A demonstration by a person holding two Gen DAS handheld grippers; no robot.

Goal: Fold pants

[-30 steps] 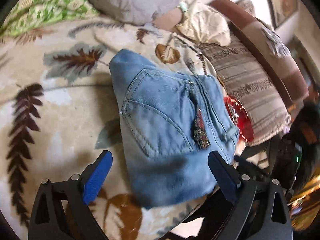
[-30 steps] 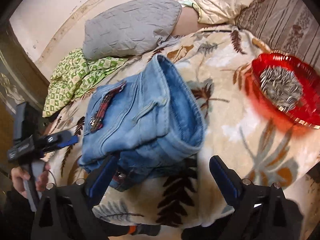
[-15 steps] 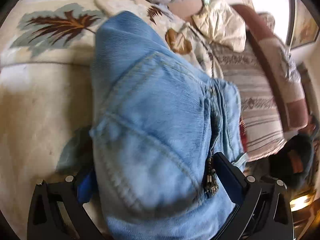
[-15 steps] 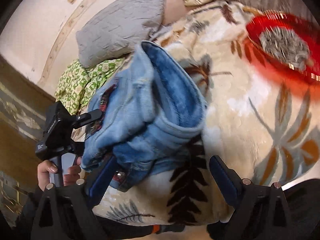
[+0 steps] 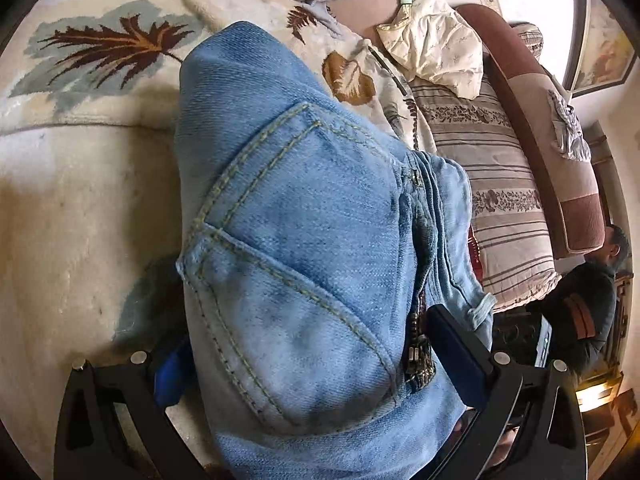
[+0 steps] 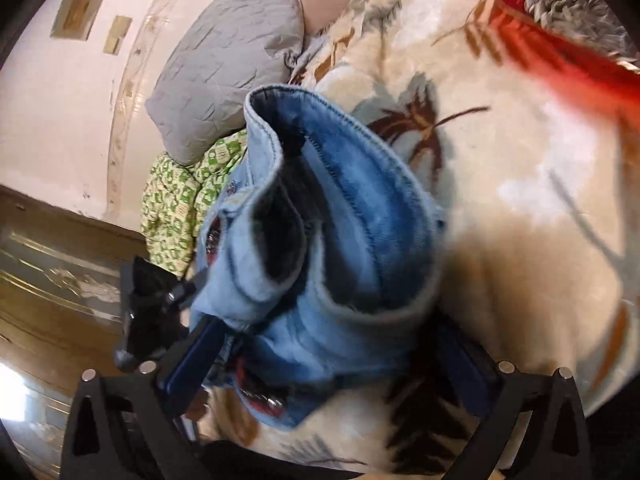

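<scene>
Denim pants (image 5: 304,264) bundle is sitting lower centre, long axis running up-frame; I'm straddling it with left gripper (image 5: 312,356) fully spread, right gripper (image 6: 332,360) still widening, neither clamping.

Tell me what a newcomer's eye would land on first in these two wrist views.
The folded blue jeans fill the middle of both views, lying on a cream leaf-print blanket, with the wide jaws of the left gripper and the opening jaws of the right gripper straddling the bundle. Next comes the red dish at the top right of the right view, then the grey quilted pillow behind the jeans.
</scene>
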